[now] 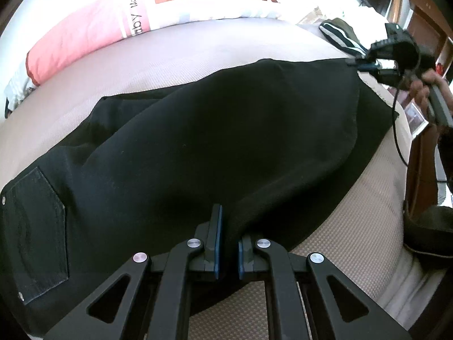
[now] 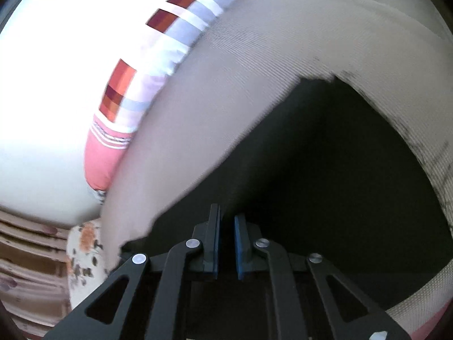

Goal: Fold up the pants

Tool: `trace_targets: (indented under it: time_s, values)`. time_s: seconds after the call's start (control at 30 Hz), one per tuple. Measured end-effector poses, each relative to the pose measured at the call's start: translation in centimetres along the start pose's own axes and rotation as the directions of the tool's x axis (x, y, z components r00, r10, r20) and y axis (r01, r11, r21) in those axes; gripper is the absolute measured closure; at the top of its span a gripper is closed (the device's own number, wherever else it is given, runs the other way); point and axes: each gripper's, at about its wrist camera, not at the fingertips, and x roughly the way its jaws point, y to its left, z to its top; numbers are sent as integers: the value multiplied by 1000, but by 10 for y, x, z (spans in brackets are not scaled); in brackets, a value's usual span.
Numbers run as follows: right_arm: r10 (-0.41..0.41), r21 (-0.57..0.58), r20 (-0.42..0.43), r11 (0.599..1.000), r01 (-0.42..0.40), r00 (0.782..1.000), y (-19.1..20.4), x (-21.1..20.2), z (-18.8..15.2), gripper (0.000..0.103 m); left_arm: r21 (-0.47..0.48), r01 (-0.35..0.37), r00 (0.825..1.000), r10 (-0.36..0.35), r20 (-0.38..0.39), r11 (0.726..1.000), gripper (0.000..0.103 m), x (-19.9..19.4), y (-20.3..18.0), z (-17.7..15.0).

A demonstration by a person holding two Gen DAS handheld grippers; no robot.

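Note:
Black pants (image 1: 198,141) lie on a beige bed (image 1: 198,48), back pocket (image 1: 36,226) at the lower left. One layer is lifted and stretched between both grippers. My left gripper (image 1: 228,243) is shut on a fold of the black fabric at the near edge. My right gripper (image 1: 365,63) shows at the far right in the left wrist view, shut on the far corner of the lifted layer. In the right wrist view the right gripper (image 2: 226,243) has its blue pads close together with black pants fabric (image 2: 325,184) between and beyond them.
A pink and white checked pillow (image 1: 119,19) lies along the far side of the bed, also in the right wrist view (image 2: 141,85). A striped dark garment (image 1: 339,35) lies at the far right corner. Wooden furniture (image 1: 424,22) stands beyond the bed.

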Motion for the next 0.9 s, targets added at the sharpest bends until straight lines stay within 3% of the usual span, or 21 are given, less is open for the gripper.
trace_targets:
  time_s: [0.2, 0.33, 0.43, 0.53, 0.67, 0.9]
  values:
    - [-50, -129, -31, 991, 46, 998, 60, 38, 36, 94, -50, 24, 1000, -23, 4, 998, 94, 0, 7, 0]
    - [-110, -172, -90, 981, 93, 990, 77, 90, 53, 81, -81, 29, 1000, -28, 7, 996, 94, 0, 9, -1]
    - [-83, -186, -93, 981, 64, 992, 83, 98, 58, 81, -95, 31, 999, -30, 10, 995, 94, -1, 9, -2]
    - [-55, -170, -47, 984, 46, 997, 74, 75, 64, 80, -108, 43, 999, -42, 15, 993, 94, -1, 11, -3]
    - [-82, -99, 9, 992, 83, 997, 42, 47, 80, 80, -128, 68, 998, -66, 18, 989, 94, -1, 16, -3]
    - [-95, 33, 12, 995, 94, 995, -3, 44, 87, 80, -135, 74, 997, -71, 20, 988, 93, -2, 17, -3]
